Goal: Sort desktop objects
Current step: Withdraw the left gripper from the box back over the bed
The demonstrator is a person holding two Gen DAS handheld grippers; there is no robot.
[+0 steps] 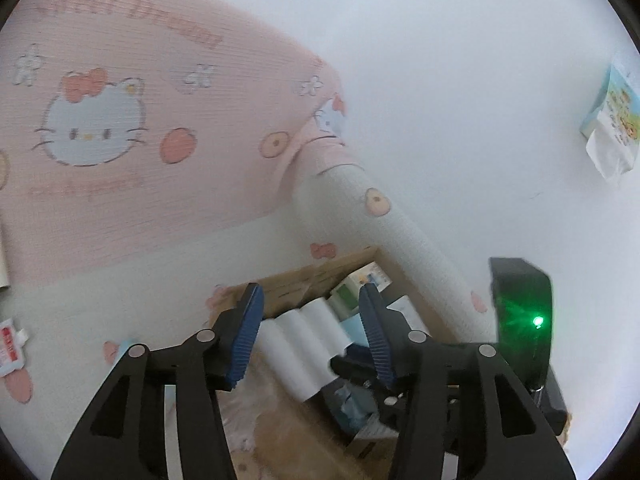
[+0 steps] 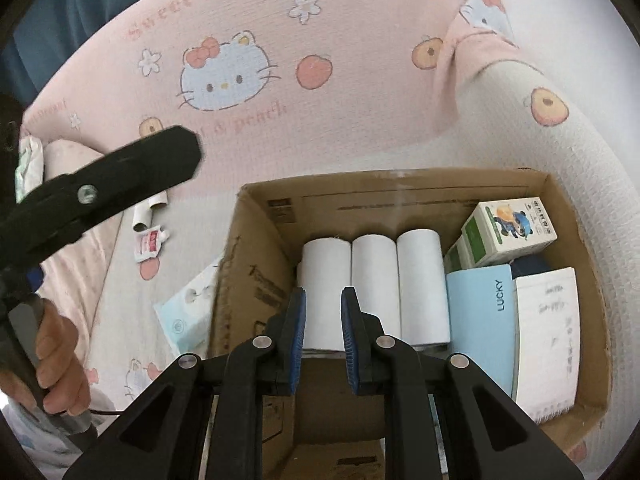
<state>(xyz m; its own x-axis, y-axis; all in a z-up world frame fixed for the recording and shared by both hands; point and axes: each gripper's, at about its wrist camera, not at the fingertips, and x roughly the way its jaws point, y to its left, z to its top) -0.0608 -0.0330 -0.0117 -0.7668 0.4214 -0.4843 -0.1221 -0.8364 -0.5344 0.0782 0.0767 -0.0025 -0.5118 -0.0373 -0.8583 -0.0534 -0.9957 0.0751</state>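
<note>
Brown cardboard box sits just under my right claw, and it already takes most of the things I sort. Straight ahead of this claw's tips three white paper rolls lie side by side, packed tight so they cannot roll. To the right of them stand a light blue booklet and a white pad on their edges, and beyond those a small green and white carton rests tilted in the far corner. My right claw is at its narrowest, and I see nothing between its blue pads; I think it only waits above the box.

My left claw is held over the box too, its jaws apart and empty, the rolls showing between them. Left of the box, on the pink cloth, a tissue pack, a small red pouch and cardboard tubes are not yet sorted.
</note>
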